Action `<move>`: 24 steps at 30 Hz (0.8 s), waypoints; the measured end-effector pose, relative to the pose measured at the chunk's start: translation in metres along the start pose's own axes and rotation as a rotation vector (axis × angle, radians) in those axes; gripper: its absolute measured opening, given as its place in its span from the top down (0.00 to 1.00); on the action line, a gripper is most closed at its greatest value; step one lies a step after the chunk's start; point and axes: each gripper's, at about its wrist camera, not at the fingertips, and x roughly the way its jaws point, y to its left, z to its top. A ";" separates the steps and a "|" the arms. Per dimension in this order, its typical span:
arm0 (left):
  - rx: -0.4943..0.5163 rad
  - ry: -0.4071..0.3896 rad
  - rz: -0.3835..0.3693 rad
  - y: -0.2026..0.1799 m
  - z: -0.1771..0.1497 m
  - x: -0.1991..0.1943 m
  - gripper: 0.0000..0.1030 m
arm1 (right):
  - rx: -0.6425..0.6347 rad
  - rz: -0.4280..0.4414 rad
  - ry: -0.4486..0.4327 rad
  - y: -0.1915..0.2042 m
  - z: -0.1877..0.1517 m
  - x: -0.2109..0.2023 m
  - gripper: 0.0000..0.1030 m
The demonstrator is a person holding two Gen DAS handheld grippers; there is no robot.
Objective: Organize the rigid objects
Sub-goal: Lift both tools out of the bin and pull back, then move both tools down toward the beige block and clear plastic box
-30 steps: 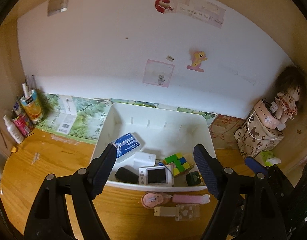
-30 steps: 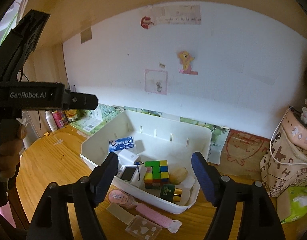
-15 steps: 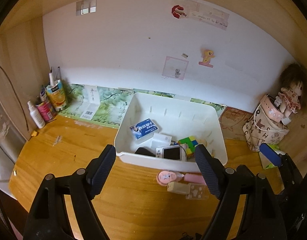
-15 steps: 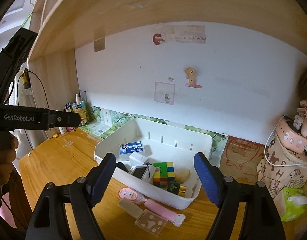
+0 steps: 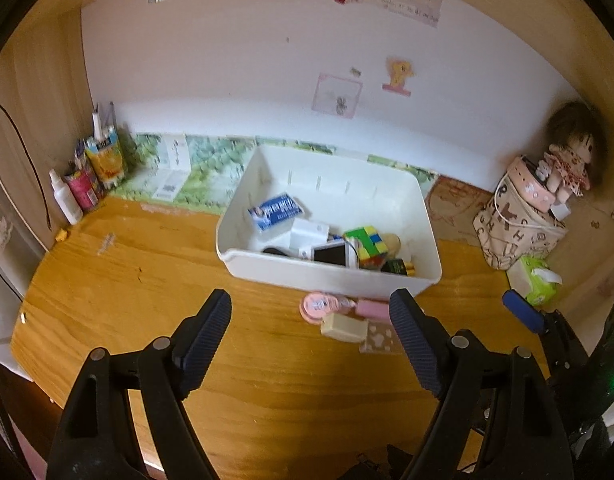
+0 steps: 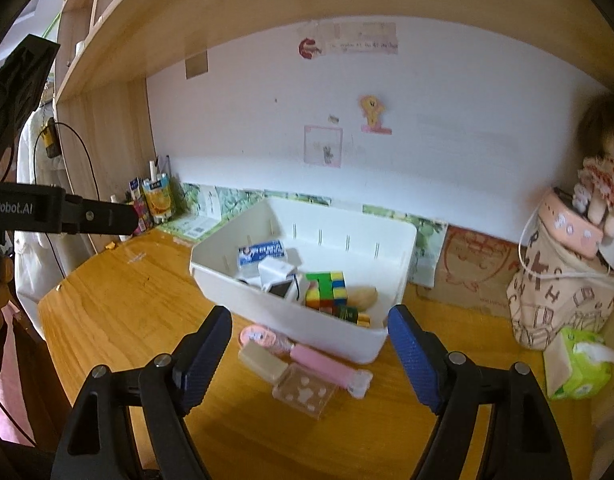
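At far left on the wooden counter (image 5: 155, 280), a white spray bottle (image 5: 65, 196) and juice cartons (image 5: 105, 160) stand against the side panel. My left gripper (image 5: 310, 344) hangs above bare wood with its jaws spread wide and nothing between them. Ahead of it sits the white plastic bin (image 5: 327, 272), which holds a blue-and-white packet (image 5: 277, 210), a white charger block (image 5: 309, 232), a small phone-like device (image 5: 331, 254), a Rubik's cube (image 5: 366, 245) and a dark little box with gold ends (image 5: 397, 268). Just in front of the bin, on the counter, lie a round pink case (image 6: 259, 336), a cream bar-shaped piece (image 6: 263, 361), a pink comb-like handle (image 6: 323, 364) and a clear square box (image 6: 305, 394), all close together. My right gripper (image 6: 310, 350) is likewise open and empty, poised over this cluster. To the right stand a patterned drawstring bag (image 6: 559, 300) topped by a doll (image 6: 599, 168), and a green tissue pack (image 6: 579, 364).
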 end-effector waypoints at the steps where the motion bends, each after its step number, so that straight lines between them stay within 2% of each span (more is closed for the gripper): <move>1: -0.004 0.019 -0.004 0.000 -0.002 0.003 0.19 | 0.005 -0.001 0.010 -0.001 -0.004 0.000 0.21; 9: -0.052 0.114 -0.046 -0.002 -0.019 0.023 0.19 | 0.058 -0.015 0.122 -0.011 -0.030 0.009 0.21; 19: -0.057 0.214 -0.044 -0.004 -0.032 0.052 0.19 | 0.096 0.008 0.246 -0.016 -0.049 0.027 0.21; 24: -0.061 0.262 0.020 -0.001 -0.036 0.071 0.19 | 0.133 0.016 0.306 -0.020 -0.056 0.042 0.21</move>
